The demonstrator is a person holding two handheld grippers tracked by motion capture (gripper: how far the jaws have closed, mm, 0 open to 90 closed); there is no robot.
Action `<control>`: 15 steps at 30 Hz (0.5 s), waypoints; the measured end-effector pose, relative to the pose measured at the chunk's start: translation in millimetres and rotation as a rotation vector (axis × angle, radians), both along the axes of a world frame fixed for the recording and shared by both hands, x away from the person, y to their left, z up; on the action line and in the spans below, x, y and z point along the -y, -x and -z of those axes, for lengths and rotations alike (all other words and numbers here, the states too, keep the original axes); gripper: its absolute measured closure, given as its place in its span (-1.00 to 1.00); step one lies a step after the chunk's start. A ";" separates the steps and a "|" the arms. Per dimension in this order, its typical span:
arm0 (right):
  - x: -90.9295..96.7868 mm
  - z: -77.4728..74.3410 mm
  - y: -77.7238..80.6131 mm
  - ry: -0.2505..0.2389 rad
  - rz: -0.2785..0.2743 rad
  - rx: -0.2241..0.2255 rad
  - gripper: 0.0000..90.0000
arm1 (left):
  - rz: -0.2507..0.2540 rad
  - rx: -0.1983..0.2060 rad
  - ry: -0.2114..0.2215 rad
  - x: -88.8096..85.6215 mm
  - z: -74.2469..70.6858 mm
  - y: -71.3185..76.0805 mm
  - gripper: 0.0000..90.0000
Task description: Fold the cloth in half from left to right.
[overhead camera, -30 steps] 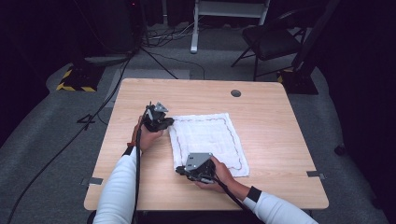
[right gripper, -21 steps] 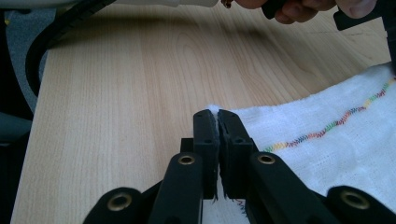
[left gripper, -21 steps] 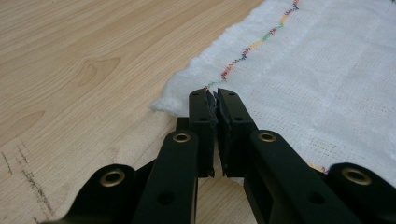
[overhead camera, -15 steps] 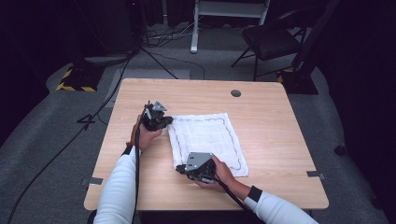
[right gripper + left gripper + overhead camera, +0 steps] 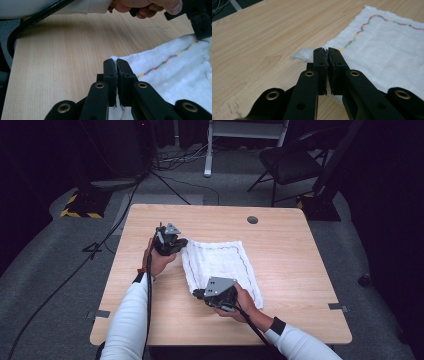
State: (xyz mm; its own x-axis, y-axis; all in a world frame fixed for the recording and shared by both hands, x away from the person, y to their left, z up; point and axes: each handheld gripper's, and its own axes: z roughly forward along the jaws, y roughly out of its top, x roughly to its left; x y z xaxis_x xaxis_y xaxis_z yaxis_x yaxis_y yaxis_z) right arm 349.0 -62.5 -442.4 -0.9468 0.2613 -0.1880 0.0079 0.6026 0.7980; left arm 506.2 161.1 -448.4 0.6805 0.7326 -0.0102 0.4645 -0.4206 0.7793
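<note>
Two corners of the white cloth (image 5: 220,270) pinched at once, one per gripper. Lying flat near the middle of the wooden worktop (image 5: 300,260), slightly askew, with a wavy multicolour stitched line running just inside its edges.

Left gripper (image 5: 179,243) up at the far left corner, fingers (image 5: 319,65) clenched tight on the bunched-up fabric, a little white tuft poking out past the tips in the left gripper view. Held by the left hand (image 5: 157,260), cable trailing back along the white sleeve.

Right gripper (image 5: 198,293) down at the near left corner, fingers (image 5: 110,72) likewise clamped shut on the cloth edge, fabric squeezed in the seam between them. Grey three-cornered plate on top, right hand (image 5: 240,302) wrapped around the body.

Also visible in the right gripper view: the other hand and its gripper farther off, at the cloth's opposite corner on the same side.

Round grommet hole (image 5: 252,220) near the worktop's far edge, well apart from the cloth. Black chair (image 5: 290,162) on the grey floor beyond.
</note>
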 end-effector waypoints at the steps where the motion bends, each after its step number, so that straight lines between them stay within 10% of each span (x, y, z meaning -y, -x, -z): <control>1: 4.3 -2.0 0.0 -0.009 0.010 -0.005 0.94 | 0.006 0.009 -0.010 3.5 -1.7 -0.5 0.90; 15: 60.9 -15.5 1.0 -0.027 0.109 0.007 0.94 | 0.079 0.043 -0.084 64.1 -23.6 -14.3 0.91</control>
